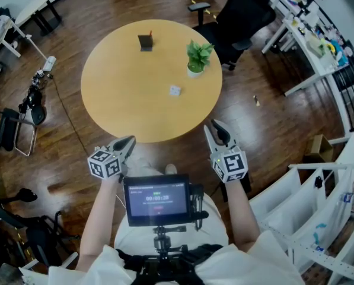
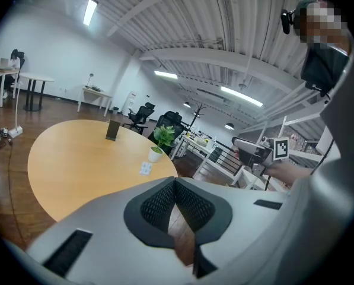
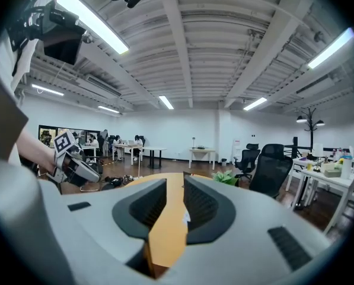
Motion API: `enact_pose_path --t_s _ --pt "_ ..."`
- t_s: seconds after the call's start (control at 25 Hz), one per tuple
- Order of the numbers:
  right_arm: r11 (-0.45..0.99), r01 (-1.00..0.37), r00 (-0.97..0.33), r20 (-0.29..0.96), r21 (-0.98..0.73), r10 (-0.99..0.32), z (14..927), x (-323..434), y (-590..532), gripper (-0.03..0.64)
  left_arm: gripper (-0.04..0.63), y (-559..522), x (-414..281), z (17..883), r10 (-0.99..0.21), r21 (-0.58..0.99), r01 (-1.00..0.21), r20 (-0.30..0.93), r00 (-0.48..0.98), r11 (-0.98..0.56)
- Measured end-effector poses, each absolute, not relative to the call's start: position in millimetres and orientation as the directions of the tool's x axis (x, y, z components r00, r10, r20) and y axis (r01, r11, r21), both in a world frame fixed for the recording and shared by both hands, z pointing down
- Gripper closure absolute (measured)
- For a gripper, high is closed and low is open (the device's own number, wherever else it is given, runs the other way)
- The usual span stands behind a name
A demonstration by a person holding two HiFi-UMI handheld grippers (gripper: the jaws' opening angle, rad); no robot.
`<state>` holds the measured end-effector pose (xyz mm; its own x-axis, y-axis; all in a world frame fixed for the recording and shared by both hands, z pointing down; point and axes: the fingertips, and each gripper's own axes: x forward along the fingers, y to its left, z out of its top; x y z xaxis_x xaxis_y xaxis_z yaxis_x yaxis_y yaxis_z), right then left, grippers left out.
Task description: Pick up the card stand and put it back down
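The card stand (image 1: 146, 42), small and dark, stands upright on the far side of the round wooden table (image 1: 129, 100); the left gripper view shows it too (image 2: 112, 130). Both grippers hang short of the table's near edge, well away from the stand. My left gripper (image 1: 127, 143) (image 2: 175, 181) has its fingertips closed together with nothing in them. My right gripper (image 1: 214, 134) (image 3: 175, 186) is open, with only the tabletop visible through the gap between its jaws.
A potted green plant (image 1: 197, 57) and a small white tile (image 1: 175, 90) share the table's right half. A black office chair (image 1: 242, 16) stands beyond it, with desks at the right. A screen (image 1: 158, 199) sits at my chest. White shelving (image 1: 319, 206) is at the lower right.
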<state>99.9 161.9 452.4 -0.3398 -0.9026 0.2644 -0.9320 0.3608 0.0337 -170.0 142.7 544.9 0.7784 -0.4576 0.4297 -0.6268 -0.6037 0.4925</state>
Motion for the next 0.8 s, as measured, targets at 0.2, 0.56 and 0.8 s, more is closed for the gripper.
enact_pose_path --t_s 0.2,0.56,0.8 --pt "0.364 -0.931 -0.346 0.270 0.021 -0.899 457 98 160 0.502 0.594 142 -170 548 -0.456 0.495 -0.627 0.432 0.778 -0.602" --pt "0.357 -0.934 -0.343 0.283 -0.001 -0.896 466 104 158 0.502 0.594 142 -177 552 -0.467 0.498 -0.638 0.435 0.769 -0.587" --pt "0.370 -0.929 -0.356 0.284 -0.003 -0.890 468 99 153 0.502 0.594 141 -179 553 -0.475 0.499 -0.645 0.436 0.764 -0.579"
